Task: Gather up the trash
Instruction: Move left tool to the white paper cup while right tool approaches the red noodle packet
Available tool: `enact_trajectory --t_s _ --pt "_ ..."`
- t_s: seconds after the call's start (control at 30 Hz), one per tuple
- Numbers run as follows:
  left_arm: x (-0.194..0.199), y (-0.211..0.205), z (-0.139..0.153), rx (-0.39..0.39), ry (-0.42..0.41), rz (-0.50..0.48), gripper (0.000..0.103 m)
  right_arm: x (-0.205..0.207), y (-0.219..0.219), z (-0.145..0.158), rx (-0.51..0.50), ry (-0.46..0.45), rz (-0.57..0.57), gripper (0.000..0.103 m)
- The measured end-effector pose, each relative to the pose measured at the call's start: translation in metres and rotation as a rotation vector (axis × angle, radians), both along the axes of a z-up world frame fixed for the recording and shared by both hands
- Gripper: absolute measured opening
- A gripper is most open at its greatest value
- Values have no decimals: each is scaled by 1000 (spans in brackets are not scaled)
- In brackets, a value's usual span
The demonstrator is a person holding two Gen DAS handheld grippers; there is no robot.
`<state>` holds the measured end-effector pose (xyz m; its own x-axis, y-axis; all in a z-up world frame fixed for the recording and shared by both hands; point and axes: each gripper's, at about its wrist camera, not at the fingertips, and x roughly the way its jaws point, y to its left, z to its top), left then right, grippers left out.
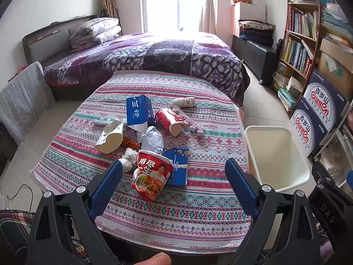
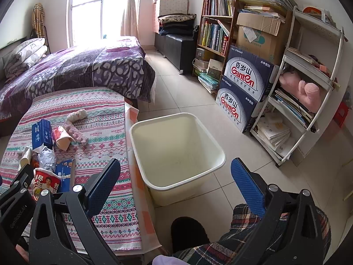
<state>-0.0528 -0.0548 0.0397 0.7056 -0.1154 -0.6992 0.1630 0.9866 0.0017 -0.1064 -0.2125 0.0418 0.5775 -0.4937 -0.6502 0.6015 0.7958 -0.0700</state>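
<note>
Daylight is pouring through the window (image 1: 163,2) behind the purple-quilted bed (image 1: 141,55); a bookshelf (image 2: 217,24) is standing right of it.

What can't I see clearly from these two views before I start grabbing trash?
- Orange scrap: left view, mostly buried under the foil wad and white carton.
- Noodle cup: right view, partly behind the left gripper body.
- Bin: left view, near corner hidden by a finger.
- Box print: too small.

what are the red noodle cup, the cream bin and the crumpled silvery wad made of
Red noodle cup: looks like printed paperboard, glossy; its rim is dented and creased. Cream bin: seems moulded plastic, smooth with a soft sheen and rolled rim. Silvery wad: probably foil or foil-lined wrapper, given sharp crinkles and grey shine, though coated paper is possible.
</note>
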Motion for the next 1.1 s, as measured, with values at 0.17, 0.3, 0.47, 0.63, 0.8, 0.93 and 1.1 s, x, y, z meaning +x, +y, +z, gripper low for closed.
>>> enact_trajectory --t_s 0.17,0.3,0.47,0.63,0.8,0.93,1.1 --pt "0 0 0 -1 2 -1 91 0 0 -1 0 3 0 96" --pt "1 1 -1 -3 7 0 91 1 1 -1 -3 -2 1 96" --pt "23 9 -2 -2 49 20 91 9 0 -5 74 17 35 96" --pt "62 30 -2 40 98 57 91 45 -1 -14 327 128 119 96" --pt "119 67 -9 91 174 117 91 90 13 -22 396 223 207 96" --pt "170 100 -30 67 339 132 91 123 25 -40 420 348 264 96" --pt "218 133 -69 -33 529 155 91 153 51 -60 430 402 370 96"
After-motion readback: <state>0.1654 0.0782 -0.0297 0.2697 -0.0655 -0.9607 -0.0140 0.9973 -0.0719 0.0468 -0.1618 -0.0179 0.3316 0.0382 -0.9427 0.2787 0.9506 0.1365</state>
